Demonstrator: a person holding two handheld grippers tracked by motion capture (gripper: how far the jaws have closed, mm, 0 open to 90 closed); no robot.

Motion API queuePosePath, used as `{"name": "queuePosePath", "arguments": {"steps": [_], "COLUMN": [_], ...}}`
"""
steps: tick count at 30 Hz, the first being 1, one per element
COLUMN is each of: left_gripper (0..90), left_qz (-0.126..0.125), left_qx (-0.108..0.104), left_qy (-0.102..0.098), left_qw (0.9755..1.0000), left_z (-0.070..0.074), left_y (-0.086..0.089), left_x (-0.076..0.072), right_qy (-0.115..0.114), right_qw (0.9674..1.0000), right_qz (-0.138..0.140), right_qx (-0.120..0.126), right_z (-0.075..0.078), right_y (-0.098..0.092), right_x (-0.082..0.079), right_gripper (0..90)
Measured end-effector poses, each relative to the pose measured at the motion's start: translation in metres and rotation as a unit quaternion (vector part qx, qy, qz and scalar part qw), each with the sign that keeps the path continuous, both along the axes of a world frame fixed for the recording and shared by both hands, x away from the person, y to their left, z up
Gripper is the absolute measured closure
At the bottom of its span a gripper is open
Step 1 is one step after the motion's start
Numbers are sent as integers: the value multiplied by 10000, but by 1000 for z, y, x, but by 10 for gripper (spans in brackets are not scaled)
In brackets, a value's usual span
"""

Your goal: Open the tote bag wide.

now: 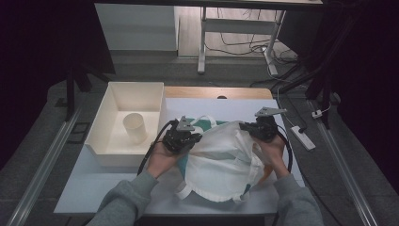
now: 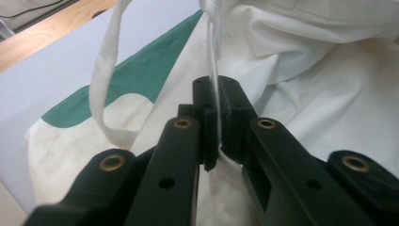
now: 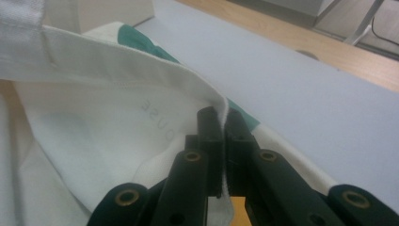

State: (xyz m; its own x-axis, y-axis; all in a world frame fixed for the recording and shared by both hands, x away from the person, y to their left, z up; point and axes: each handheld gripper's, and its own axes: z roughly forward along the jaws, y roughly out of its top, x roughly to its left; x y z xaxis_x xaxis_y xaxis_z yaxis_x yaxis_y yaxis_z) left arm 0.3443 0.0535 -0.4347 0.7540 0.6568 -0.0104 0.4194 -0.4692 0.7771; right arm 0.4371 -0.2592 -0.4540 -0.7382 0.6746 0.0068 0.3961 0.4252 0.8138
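Cloth bag (image 1: pixel 221 162), white with a green patch, lies on the pale mat (image 1: pixel 94 183) at the near middle of the table, just right of a cream tray (image 1: pixel 101 127) that holds a paper cup (image 1: pixel 135 127).

Left gripper (image 1: pixel 192 137) holds the bag's left edge. In the left gripper view its jaws are nearly together, with one thin fold of white cloth (image 2: pixel 217 117) running up between the pads and out past the tips. A loose white strap (image 2: pixel 104 75) hangs in a loop just left of those jaws, apart from them.

Right gripper (image 1: pixel 245 127) holds the bag's upper right edge. In the right gripper view its jaws are pressed close on the stitched rim (image 3: pixel 225 113), which passes straight between the pads; the bag's white wall spreads away to the left of them, and the mat lies to the right.

Between the two grippers the bag's top edge is lifted off the mat, while its lower part rests flat near the person's sleeves (image 1: pixel 127 200).
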Motion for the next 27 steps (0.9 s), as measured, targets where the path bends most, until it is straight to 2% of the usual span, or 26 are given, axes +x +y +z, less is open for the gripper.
{"name": "queuePosePath", "arguments": {"steps": [6, 10, 16, 27], "left_gripper": [854, 853, 852, 850], "left_qz": [-34, -11, 78, 121], "left_qx": [87, 48, 121, -12], "left_qy": [146, 297, 321, 560], "left_qw": [9999, 9995, 9994, 9984], "left_z": [-9, -15, -25, -39], "left_y": [-6, -5, -7, -4], "left_x": [4, 9, 13, 21], "right_qy": [215, 254, 310, 412], "right_qw": [9997, 9996, 9993, 9989], "right_qz": [-42, -51, -67, -64], "right_qx": [-53, -141, -194, -200], "right_z": [-11, -17, -21, -27], "right_y": [-2, -1, -1, -2], "right_x": [6, 7, 8, 10], "right_gripper": [881, 880, 879, 872]}}
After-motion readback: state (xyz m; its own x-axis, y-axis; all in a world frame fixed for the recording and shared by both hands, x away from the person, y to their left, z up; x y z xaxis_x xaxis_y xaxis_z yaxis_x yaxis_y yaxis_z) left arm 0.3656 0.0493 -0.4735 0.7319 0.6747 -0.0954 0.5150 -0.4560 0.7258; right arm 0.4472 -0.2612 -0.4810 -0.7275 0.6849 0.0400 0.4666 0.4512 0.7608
